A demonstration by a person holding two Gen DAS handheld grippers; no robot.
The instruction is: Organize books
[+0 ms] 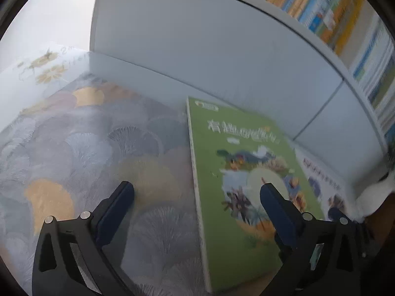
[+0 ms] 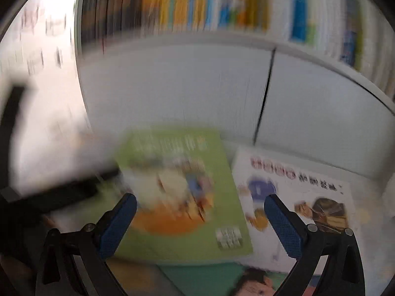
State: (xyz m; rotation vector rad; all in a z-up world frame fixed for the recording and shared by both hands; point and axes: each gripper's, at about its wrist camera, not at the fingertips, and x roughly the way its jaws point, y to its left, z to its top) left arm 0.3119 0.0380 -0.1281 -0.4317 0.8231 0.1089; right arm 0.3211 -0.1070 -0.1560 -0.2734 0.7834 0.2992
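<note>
A green picture book (image 1: 237, 180) lies flat on the patterned tablecloth (image 1: 93, 148) in front of a white cabinet. My left gripper (image 1: 197, 192) is open above the book's left edge, one finger over the cloth, one over the cover. In the blurred right wrist view the same green book (image 2: 182, 185) lies beside a white book (image 2: 313, 194) with a cartoon cover. My right gripper (image 2: 200, 207) is open above the green book, holding nothing. A teal book (image 2: 222, 278) shows at the bottom.
A white cabinet front (image 1: 197, 49) stands behind the books, with a shelf of upright book spines (image 1: 345, 17) on top, which the right wrist view (image 2: 209, 2) also shows. The white book (image 1: 321, 182) lies right of the green one. The other gripper's dark frame (image 2: 61, 194) shows at the left.
</note>
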